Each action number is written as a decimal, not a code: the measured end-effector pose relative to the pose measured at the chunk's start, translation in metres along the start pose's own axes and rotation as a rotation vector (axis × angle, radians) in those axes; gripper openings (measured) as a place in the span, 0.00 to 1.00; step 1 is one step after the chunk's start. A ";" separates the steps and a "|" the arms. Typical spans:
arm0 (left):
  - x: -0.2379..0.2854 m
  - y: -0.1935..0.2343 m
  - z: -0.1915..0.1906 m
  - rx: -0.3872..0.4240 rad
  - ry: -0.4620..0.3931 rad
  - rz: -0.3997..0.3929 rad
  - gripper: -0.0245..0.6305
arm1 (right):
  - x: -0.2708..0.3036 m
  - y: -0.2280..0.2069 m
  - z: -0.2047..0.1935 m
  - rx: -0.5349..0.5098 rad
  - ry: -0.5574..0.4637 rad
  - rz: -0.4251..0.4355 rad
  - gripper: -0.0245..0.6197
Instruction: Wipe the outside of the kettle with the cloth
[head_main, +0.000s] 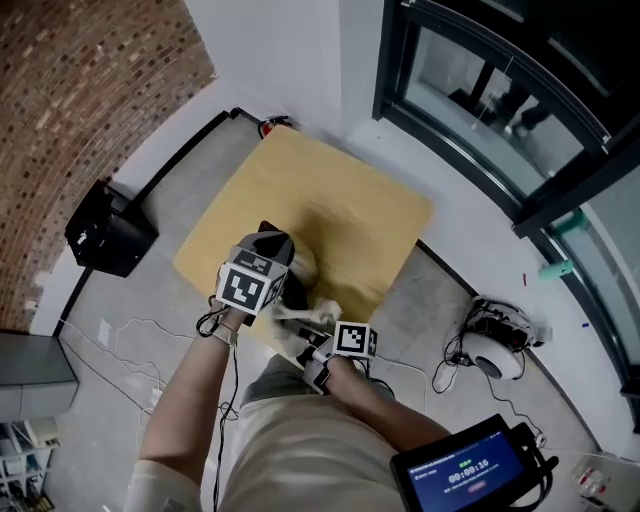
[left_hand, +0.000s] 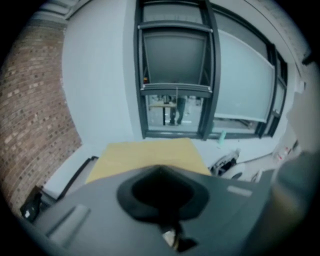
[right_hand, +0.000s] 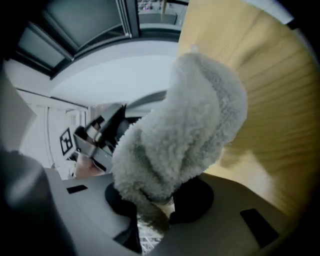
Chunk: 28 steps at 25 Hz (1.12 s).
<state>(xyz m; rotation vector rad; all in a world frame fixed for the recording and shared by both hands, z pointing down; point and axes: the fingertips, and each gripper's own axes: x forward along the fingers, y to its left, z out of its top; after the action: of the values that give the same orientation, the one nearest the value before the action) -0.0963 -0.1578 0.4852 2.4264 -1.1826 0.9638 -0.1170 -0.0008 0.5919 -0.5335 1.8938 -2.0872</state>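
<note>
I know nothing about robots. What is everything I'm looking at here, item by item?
table: one, yellow wood, mid-floor.
kettle: one, pale, on the table's near side, mostly hidden by the left gripper.
cloth: one, white and fluffy, pinched in the right gripper.
box: one, black, on the floor left of the table.
device: one, white, with cables, on the floor to the right.
teal object: one, by the window, too small to identify.
screen: one, black with a blue display, bottom right.
brick wall: one, red-brown, left.
window: dark-framed, upper right.
arms: two, each holding a gripper.
left gripper: grey, jaws together.
right gripper: grey, shut on the cloth.
</note>
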 end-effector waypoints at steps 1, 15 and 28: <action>-0.001 0.001 0.000 -0.039 0.003 -0.011 0.02 | -0.011 0.001 0.015 0.009 -0.061 0.009 0.22; 0.007 0.012 0.000 0.183 -0.006 -0.221 0.03 | -0.027 0.017 0.052 -0.371 0.378 -0.029 0.23; 0.000 -0.009 -0.004 -0.110 -0.102 -0.050 0.02 | -0.026 0.047 0.058 -0.579 0.762 -0.075 0.22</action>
<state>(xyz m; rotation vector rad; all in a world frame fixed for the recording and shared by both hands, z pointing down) -0.0912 -0.1499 0.4882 2.4307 -1.1695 0.7482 -0.0705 -0.0460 0.5469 0.1409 2.9733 -1.9100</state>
